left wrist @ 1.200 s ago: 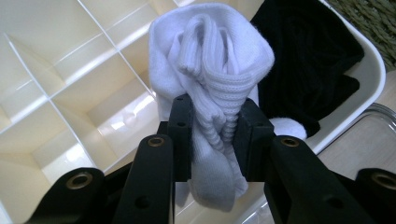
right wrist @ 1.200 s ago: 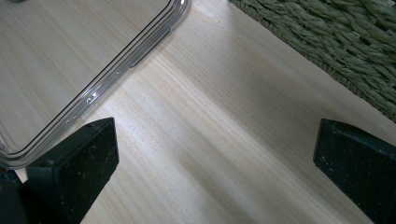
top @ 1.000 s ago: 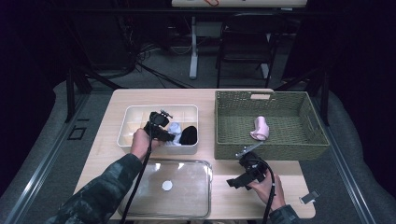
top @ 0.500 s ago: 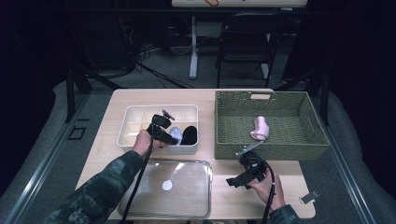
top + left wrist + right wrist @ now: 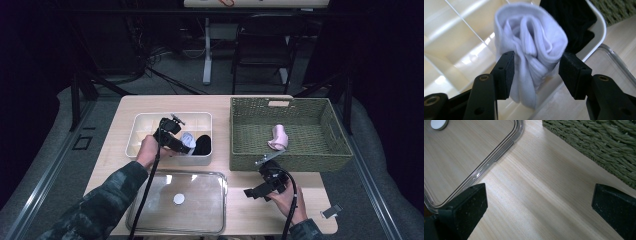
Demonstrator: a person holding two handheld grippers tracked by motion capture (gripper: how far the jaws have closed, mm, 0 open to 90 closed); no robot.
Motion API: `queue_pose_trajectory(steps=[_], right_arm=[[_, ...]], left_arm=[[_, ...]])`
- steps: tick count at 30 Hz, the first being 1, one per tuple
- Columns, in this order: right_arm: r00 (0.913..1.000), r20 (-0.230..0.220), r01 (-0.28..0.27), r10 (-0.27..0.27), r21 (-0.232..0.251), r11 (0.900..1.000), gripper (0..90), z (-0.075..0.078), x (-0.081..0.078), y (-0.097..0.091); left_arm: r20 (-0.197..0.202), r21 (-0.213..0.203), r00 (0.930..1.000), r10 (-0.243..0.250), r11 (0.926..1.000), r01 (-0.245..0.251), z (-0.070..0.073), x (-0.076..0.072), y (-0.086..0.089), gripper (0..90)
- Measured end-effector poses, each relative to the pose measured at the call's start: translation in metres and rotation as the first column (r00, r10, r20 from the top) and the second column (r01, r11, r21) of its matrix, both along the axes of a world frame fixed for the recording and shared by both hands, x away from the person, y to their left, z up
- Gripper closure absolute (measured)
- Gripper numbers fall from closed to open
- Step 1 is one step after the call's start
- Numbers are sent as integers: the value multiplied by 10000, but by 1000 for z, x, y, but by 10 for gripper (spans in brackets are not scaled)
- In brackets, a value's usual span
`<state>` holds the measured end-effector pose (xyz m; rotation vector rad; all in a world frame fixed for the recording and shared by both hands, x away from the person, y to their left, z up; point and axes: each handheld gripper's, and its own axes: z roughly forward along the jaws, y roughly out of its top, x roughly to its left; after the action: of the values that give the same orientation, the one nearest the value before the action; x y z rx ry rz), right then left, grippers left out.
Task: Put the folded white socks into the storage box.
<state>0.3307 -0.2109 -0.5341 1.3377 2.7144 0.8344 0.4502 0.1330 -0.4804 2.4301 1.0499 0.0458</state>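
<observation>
Rolled white sock (image 5: 531, 47): centre frame, over cream divided bin (image 5: 150, 131), between left gripper (image 5: 535, 71) fingers just opening, pads seemingly clear. Right gripper (image 5: 539, 200): fingers spread wide above counter (image 5: 544, 202), lower right

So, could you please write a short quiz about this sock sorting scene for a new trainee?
1. True or false: the rolled white sock is between the jaws of the left gripper.
2. What lies inside the woven basket? A) a pink sock B) a black sock C) a clear lid
3. Fill in: the right gripper hovers over the table between the clear lid and the ____.

Key:
1. True; the jaws have just been opening, and its right pad stands apart from the sock.
2. A, the pink sock.
3. Basket.
</observation>
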Motion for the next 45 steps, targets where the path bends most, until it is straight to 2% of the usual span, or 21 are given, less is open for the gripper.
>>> queue_pose_trajectory(steps=[4,5,7,8,10,11,13,17,21,22,23,29,35,36,38,41,45], right_arm=[[10000,29,12,-12,91,10000,0,1,0,0],[10000,24,-83,83,-35,10000,0,2,0,-1],[9999,107,70,-72,158,9999,0,1,-1,0],[9999,128,-42,42,21,10000,0,2,-1,-1],[9998,194,-59,58,92,9999,0,2,-1,-1],[9998,158,-135,135,13,9999,4,2,0,-1],[9999,150,-63,61,175,9998,8,1,-1,0],[9998,117,-179,179,2,9998,30,0,-1,0],[9995,240,-200,197,122,9997,36,1,-1,2],[9995,240,-200,197,122,9997,36,1,-1,2],[9995,219,-240,238,99,9997,36,0,-1,2],[9996,27,-281,281,-28,9996,38,0,-1,2],[9996,65,-272,273,-87,9996,38,-2,0,4],[9994,27,-348,349,-224,9991,38,-1,1,5],[9995,62,-315,316,-68,9995,40,-1,1,6],[9995,69,-305,306,-66,9995,40,-1,1,7],[9993,79,-359,360,-90,9993,40,-1,1,7]], left_arm=[[419,-95,9988,250,9997,-247,9,4,-2,424],[503,-64,9982,325,9995,-322,10,6,-3,411],[422,-64,9984,364,9993,-361,8,12,-6,378],[424,63,9986,303,9995,-306,6,15,-7,363],[227,182,9995,232,9996,-236,0,21,-10,333],[22,108,9999,113,9999,-113,-6,25,-11,370],[-37,129,10000,77,9999,-77,-8,26,-11,401],[-147,157,9999,-68,9999,71,-13,25,-13,579],[-367,235,9993,-22,9997,31,-18,23,-12,662],[-450,223,9990,8,9998,2,-20,23,-12,662],[-703,288,9975,-49,9996,69,-23,23,-12,679],[-1072,451,9942,-128,9988,177,-31,23,-15,698],[-1426,722,9896,-205,9969,311,-37,28,-20,711],[-1452,806,9891,-260,9960,380,-38,29,-21,714],[-1580,926,9868,-367,9944,518,-40,31,-23,718],[-1554,1190,9868,-457,9908,646,-41,32,-26,719],[-1498,1103,9873,-538,9914,707,-39,31,-25,705]])
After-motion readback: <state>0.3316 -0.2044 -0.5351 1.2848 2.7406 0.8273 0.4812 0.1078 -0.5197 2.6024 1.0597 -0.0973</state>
